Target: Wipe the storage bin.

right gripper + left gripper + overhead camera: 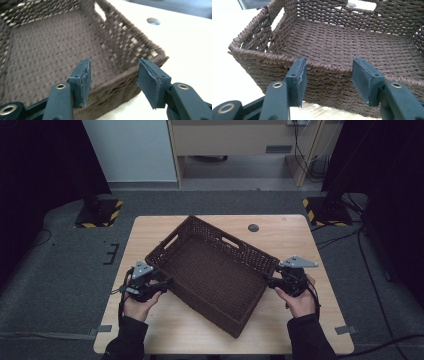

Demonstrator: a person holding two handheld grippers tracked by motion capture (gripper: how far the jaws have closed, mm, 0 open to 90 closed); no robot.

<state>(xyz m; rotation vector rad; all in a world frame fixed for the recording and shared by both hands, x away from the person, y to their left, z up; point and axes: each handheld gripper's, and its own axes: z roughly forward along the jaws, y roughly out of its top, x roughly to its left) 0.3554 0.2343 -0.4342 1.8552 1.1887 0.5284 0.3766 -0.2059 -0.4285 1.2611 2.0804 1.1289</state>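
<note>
On the wooden table (pixel 300 232) lies a brown woven basket (pixel 212 270), turned askew. Left gripper (pixel 167 281) and right gripper (pixel 268 281) flank its short ends, jaws spread, gripping nothing.

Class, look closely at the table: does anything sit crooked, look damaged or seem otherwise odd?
The basket sits askew, turned at an angle to the table edges, with one corner close to the near edge. It is empty and its weave looks whole. The left gripper and right gripper stand open at opposite sides.
</note>
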